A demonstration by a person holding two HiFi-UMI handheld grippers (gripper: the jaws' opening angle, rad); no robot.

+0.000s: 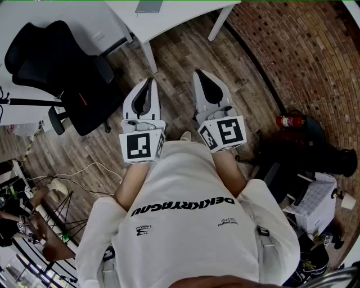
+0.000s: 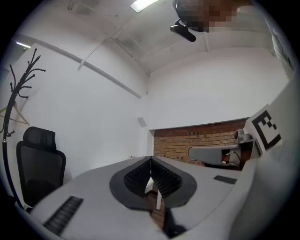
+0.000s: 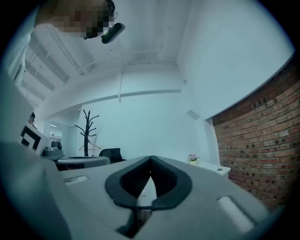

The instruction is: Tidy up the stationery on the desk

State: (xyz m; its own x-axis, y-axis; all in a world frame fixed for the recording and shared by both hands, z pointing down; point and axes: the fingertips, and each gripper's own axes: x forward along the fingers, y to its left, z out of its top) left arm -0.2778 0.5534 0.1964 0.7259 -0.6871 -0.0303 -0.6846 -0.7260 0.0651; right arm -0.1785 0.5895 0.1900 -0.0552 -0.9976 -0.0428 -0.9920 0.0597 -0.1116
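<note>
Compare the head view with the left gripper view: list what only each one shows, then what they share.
Only the head view: a red fire extinguisher, loose cables on the floor, and the left claw's own marker cube. Only the left gripper view: a coat rack, a ceiling light, and the left claw's pads meeting at the tips with nothing between them. Both: the black office chair, the brick wall and the right claw.
</note>
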